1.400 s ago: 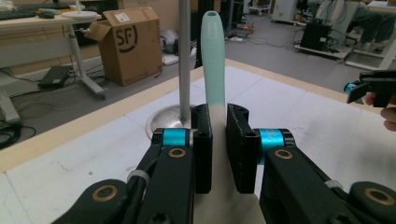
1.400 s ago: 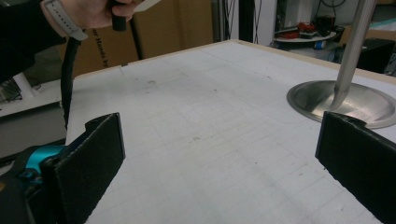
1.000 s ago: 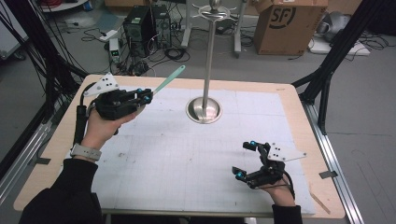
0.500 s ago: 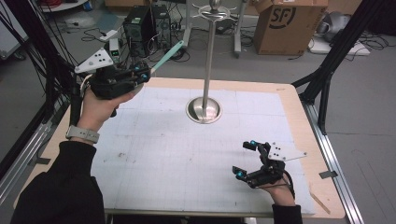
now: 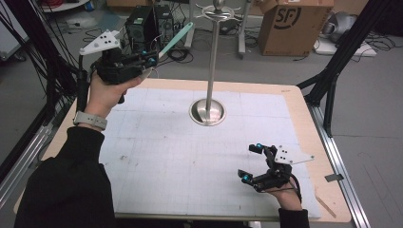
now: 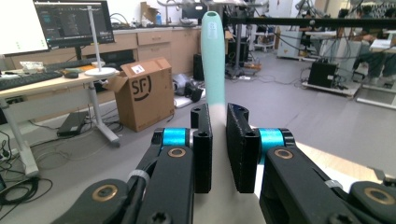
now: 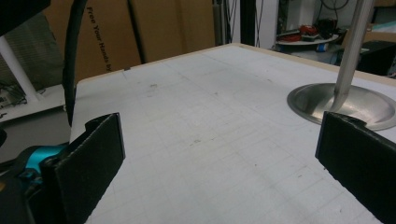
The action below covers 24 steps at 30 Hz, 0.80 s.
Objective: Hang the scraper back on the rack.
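Observation:
A long mint-green utensil with a hole at its tip sticks out forward and to the right from my left gripper, which is shut on its lower end and held high above the table's far left corner. In the left gripper view the utensil rises straight up between the two pads of the left gripper. A metal stand with a round base and hooks at its top stands at the table's middle back. My right gripper rests near the front right, open and empty, and the right gripper faces the stand's base.
A white gridded mat covers the wooden table. Behind it on the floor are a cardboard box, a black computer tower and cables. A black frame leg slants past the table's right back corner.
My left hand has risen and moved back with the mint-green utensil still in its jaws. The right gripper has stayed where it was.

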Available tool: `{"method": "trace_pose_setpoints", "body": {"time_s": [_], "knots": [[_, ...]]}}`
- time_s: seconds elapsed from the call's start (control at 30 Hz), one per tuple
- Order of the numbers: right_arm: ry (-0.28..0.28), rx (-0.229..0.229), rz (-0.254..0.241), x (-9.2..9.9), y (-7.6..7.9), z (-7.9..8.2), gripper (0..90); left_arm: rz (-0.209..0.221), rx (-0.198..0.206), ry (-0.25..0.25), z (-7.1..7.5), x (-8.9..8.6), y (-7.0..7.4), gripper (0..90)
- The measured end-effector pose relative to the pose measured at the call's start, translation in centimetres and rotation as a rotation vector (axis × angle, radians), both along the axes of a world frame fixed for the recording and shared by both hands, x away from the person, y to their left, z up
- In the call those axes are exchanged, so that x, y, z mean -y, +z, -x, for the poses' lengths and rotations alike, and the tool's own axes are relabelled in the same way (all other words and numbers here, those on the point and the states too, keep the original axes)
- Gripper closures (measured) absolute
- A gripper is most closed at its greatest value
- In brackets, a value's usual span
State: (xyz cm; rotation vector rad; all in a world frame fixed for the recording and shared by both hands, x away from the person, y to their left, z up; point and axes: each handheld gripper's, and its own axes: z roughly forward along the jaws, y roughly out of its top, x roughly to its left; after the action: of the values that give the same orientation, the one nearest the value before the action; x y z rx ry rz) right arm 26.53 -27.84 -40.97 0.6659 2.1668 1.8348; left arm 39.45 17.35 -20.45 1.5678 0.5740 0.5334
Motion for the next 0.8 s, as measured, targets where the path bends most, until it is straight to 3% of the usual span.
{"method": "trace_pose_setpoints", "body": {"time_s": [0.37, 0.8], "knots": [[0.008, -0.006, 0.001, 0.2, -0.1, 0.1, 0.2, 0.036, 0.002, -0.007, -1.0, 0.0, 0.8, 81.0], [0.002, -0.004, -0.004, 0.6, 0.0, 0.1, 0.2, 0.041, -0.013, -0.024, -1.8, 0.6, 0.6, 81.0]]}}
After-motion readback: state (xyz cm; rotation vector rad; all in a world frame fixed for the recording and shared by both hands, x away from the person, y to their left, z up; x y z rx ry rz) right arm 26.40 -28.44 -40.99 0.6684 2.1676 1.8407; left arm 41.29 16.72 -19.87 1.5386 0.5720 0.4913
